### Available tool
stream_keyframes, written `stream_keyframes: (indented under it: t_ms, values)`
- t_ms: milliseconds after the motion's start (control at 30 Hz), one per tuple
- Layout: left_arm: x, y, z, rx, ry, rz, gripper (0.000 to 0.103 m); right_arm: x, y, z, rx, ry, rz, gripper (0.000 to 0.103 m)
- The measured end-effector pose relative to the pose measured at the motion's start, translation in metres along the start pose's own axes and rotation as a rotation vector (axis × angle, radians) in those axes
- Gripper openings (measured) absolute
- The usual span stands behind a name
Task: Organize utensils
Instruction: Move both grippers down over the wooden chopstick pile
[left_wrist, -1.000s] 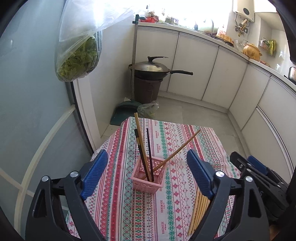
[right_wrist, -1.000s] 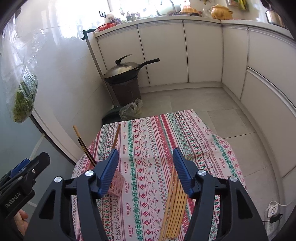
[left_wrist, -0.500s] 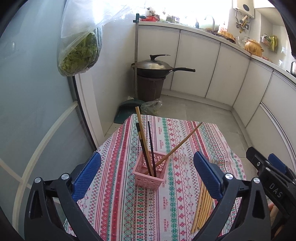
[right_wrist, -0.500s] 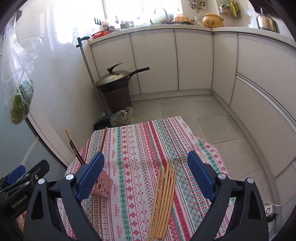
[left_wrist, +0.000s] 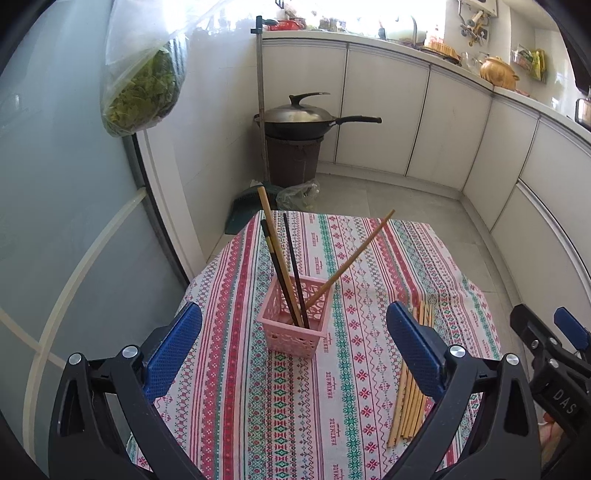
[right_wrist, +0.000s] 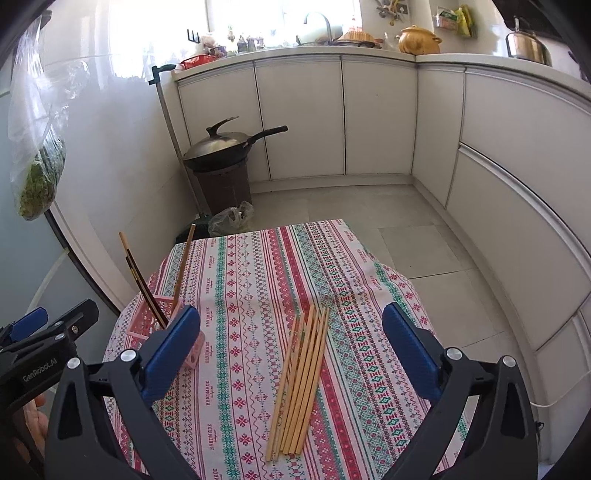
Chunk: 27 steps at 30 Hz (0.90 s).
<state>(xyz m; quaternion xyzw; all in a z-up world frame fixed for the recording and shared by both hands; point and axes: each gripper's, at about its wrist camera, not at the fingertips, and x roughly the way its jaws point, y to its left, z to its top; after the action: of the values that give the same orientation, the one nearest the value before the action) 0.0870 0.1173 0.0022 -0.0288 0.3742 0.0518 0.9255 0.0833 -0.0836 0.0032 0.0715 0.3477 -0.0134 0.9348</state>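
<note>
A pink basket (left_wrist: 291, 339) stands on the striped tablecloth (left_wrist: 258, 406) with two dark and two bamboo chopsticks (left_wrist: 280, 266) leaning in it. My left gripper (left_wrist: 293, 309) hovers open in front of the basket, nothing between its fingers. Several loose bamboo chopsticks (right_wrist: 299, 384) lie side by side on the cloth (right_wrist: 258, 277). My right gripper (right_wrist: 291, 312) hangs above them, its jaws opening, pads touching nothing. The right wrist view has the basket (right_wrist: 147, 321) at the left, partly behind a finger. The bundle (left_wrist: 410, 398) shows at the right in the left wrist view.
A lidded wok (left_wrist: 299, 118) sits on a brown bin on the floor beyond the table. A bag of greens (left_wrist: 144, 96) hangs at the left by a glass door. White cabinets (right_wrist: 369, 118) curve around the far and right sides. A crumpled plastic bag (right_wrist: 232, 218) lies on the floor.
Both grippers' jaws have spread wider, the right one much more. The right gripper has drawn back, so the whole chopstick bundle now shows between its fingers.
</note>
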Motion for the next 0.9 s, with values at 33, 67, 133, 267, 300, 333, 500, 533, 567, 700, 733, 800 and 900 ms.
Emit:
stream_keyframes:
  t_ms: [33,67,133,267,300,333,500,533,567,700,733,800,900]
  values:
    - [0.002,-0.002,-0.001,0.006,0.005,-0.001,0.096,0.0,-0.004,-0.001,0.007,0.005,-0.003,0.096]
    - [0.006,-0.007,-0.003,0.017,0.016,-0.007,0.096,0.001,-0.011,-0.002,0.016,0.012,-0.006,0.096]
    - [0.013,-0.017,-0.004,0.038,0.043,-0.027,0.096,0.003,-0.024,-0.006,0.039,0.028,-0.009,0.096]
    - [0.034,-0.043,-0.01,0.078,0.112,-0.08,0.096,0.015,-0.061,-0.015,0.111,0.107,-0.025,0.096]
    - [0.04,-0.053,-0.011,0.092,0.134,-0.095,0.096,0.019,-0.071,-0.018,0.133,0.125,-0.032,0.096]
    - [0.045,-0.061,-0.013,0.106,0.151,-0.105,0.096,0.023,-0.083,-0.019,0.156,0.144,-0.043,0.096]
    - [0.079,-0.112,-0.018,0.19,0.248,-0.167,0.096,0.039,-0.129,-0.027,0.249,0.203,-0.079,0.096]
    - [0.09,-0.122,-0.019,0.206,0.281,-0.181,0.096,0.042,-0.139,-0.028,0.273,0.217,-0.08,0.096]
    - [0.1,-0.129,-0.021,0.215,0.31,-0.188,0.096,0.045,-0.147,-0.029,0.296,0.23,-0.079,0.096]
    - [0.151,-0.149,-0.026,0.211,0.451,-0.201,0.096,0.057,-0.177,-0.033,0.428,0.294,-0.028,0.096]
    - [0.162,-0.15,-0.029,0.197,0.482,-0.199,0.096,0.058,-0.18,-0.034,0.447,0.301,-0.016,0.096]
    - [0.189,-0.149,-0.033,0.158,0.568,-0.204,0.096,0.061,-0.188,-0.035,0.464,0.308,-0.01,0.096]
    - [0.216,-0.153,-0.032,0.133,0.619,-0.192,0.096,0.064,-0.192,-0.036,0.447,0.306,-0.035,0.096]
